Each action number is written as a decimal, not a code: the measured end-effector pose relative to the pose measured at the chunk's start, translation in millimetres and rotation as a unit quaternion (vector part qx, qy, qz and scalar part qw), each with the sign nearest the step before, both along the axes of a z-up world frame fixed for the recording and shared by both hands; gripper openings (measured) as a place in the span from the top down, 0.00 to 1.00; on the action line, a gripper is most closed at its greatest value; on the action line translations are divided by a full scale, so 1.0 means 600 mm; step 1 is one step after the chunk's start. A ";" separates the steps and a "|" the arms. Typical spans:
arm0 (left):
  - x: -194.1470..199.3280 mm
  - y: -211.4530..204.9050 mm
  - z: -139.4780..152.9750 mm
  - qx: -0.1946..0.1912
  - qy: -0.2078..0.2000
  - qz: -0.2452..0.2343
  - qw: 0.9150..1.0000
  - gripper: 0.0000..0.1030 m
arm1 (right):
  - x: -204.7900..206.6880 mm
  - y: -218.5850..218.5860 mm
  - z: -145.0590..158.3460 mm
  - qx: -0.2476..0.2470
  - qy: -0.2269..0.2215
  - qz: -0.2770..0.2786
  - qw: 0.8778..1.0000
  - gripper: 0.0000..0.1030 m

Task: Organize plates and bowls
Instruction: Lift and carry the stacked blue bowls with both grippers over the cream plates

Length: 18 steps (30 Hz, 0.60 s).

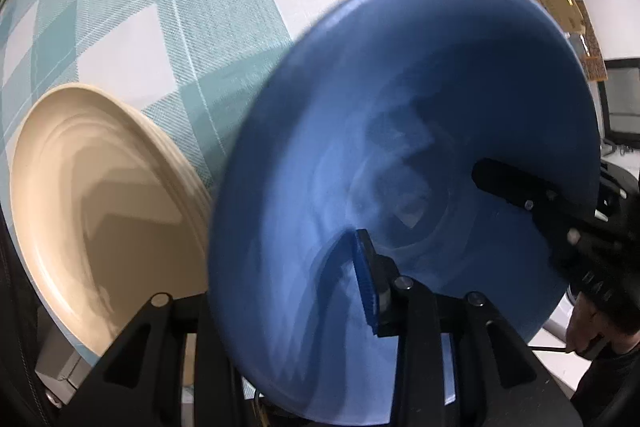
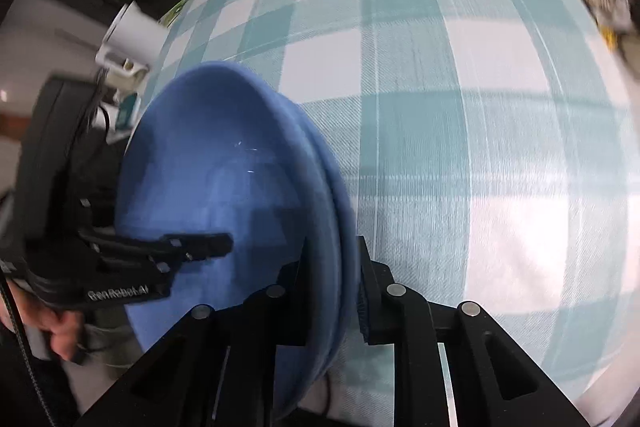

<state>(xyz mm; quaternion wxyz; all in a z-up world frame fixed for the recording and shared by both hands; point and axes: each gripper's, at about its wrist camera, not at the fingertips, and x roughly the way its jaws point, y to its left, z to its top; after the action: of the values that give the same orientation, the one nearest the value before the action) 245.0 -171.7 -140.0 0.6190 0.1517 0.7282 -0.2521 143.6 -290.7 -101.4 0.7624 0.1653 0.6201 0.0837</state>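
Currently:
- Left hand-held gripper (image 1: 288,291) is clenching the blue plate's (image 1: 400,147) rim, one finger on each face.
- Right hand-held gripper (image 2: 332,291) is clenching the opposite rim; in its view there seem to be two stacked blue rims, but blur is making that uncertain.
- Plate is hanging tilted over the checked counter (image 1: 200,7), beside the beige plate (image 1: 100,207).
- Step looks like carrying blue toward beige.
- Next move is calling for levelling, centring over beige, then both letting go together.
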 end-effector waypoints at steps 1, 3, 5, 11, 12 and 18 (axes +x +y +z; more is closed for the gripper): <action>-0.003 -0.002 0.000 0.001 -0.005 -0.004 1.000 0.67 | -0.001 0.004 0.001 -0.010 -0.002 0.008 1.000 0.83; -0.010 -0.003 0.001 0.002 -0.018 -0.010 1.000 0.66 | -0.006 0.011 0.009 -0.051 -0.026 0.020 0.998 0.83; -0.019 -0.009 0.005 0.007 -0.036 -0.021 0.999 0.63 | -0.007 0.010 0.011 -0.055 -0.031 0.029 0.998 0.83; -0.028 -0.011 0.002 -0.005 -0.059 -0.016 0.998 0.63 | -0.001 -0.004 0.003 -0.008 -0.015 0.022 1.000 0.83; -0.032 -0.011 0.003 -0.006 -0.062 -0.020 0.998 0.63 | -0.002 -0.008 0.005 -0.012 -0.021 0.016 1.000 0.83; -0.036 -0.017 0.005 -0.015 -0.062 -0.022 0.998 0.66 | 0.000 -0.003 0.013 -0.018 -0.031 0.016 0.999 0.87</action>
<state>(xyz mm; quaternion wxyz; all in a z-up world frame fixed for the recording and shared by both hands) 223.4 -181.9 -137.0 0.6595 0.1738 0.6812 -0.2662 143.6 -292.2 -93.7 0.7828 0.1387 0.5999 0.0902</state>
